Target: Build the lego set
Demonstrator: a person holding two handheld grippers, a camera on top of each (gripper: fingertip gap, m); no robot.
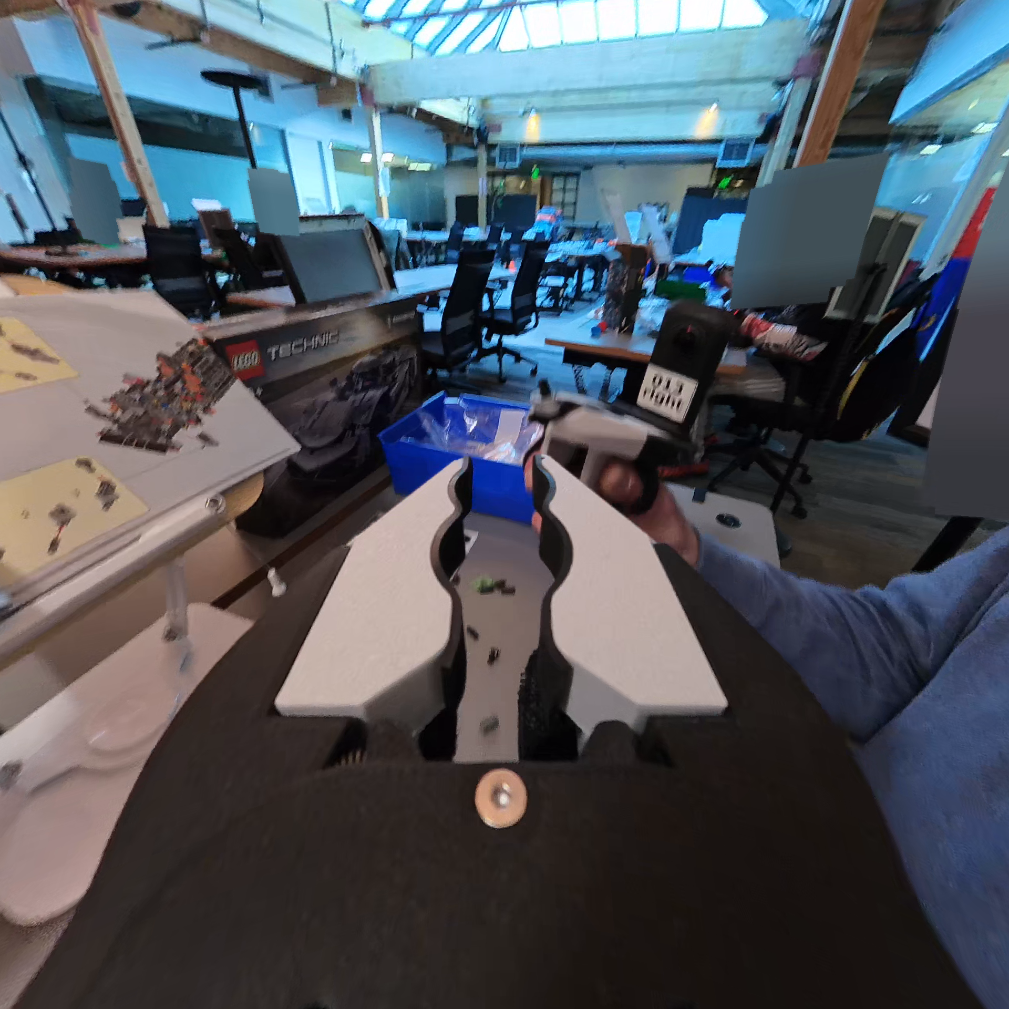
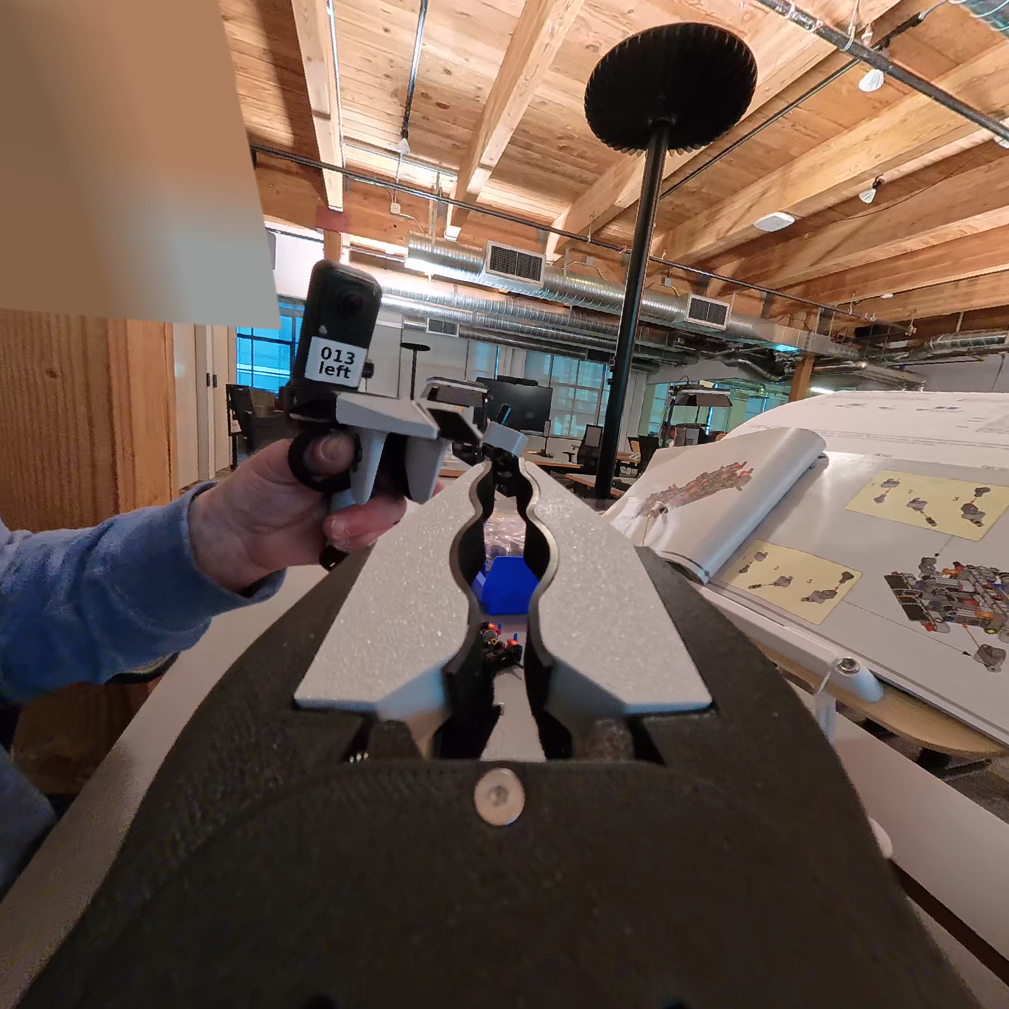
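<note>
Both grippers are being held up above the white bench (image 1: 726,524), the left gripper (image 1: 501,469) and the right gripper (image 2: 502,470) each with jaws slightly apart and clamped on nothing. Small lego pieces (image 1: 488,585) are being left loose on the bench near a blue bin (image 1: 431,464), beside an open instruction booklet (image 2: 819,551).

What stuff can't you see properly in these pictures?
- Loose pieces on the table, left wrist view: too small and blurred to tell their shapes; the fingers hide the rest.
- Small build, right wrist view: mostly hidden between the fingers.
- Blue bin: clear bags hide its contents.
- Manual, left wrist view: blurred, cut off by the edge.
</note>
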